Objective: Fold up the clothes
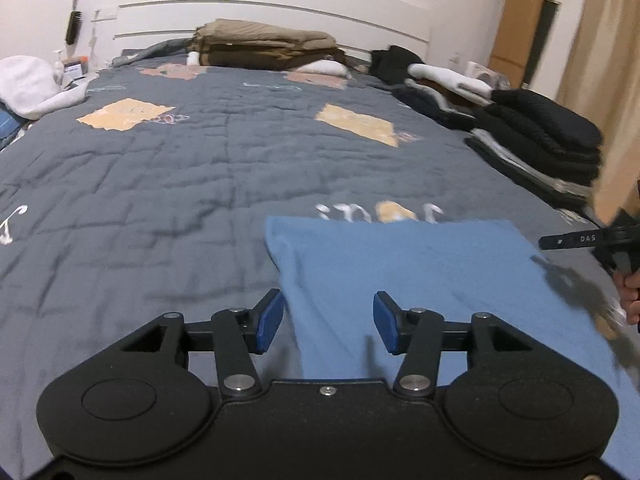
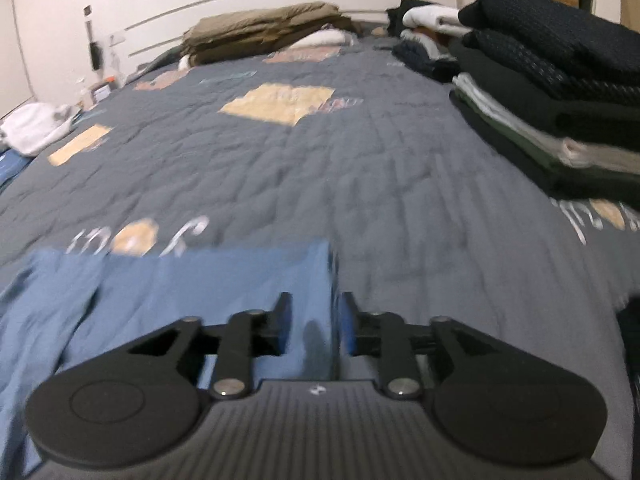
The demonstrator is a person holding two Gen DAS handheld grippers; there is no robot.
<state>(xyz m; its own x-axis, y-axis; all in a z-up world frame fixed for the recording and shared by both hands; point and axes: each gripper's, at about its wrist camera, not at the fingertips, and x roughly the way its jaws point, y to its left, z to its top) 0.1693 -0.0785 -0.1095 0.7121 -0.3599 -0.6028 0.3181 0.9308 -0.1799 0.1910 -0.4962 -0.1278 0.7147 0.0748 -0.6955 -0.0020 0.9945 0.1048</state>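
Observation:
A blue garment lies flat on the grey quilt, folded into a rough rectangle. My left gripper hovers open over its left edge, blue pads spread wide, nothing between them. The right wrist view shows the same blue garment at lower left. My right gripper stands open straddling the garment's right edge, the cloth running between the fingers without being pinched. The right gripper also shows at the far right of the left wrist view, held by a hand.
A stack of folded dark and grey clothes sits along the bed's right side. Folded brown bedding and pillows lie by the white headboard. White cloth is piled at the left edge. The quilt is open across the middle.

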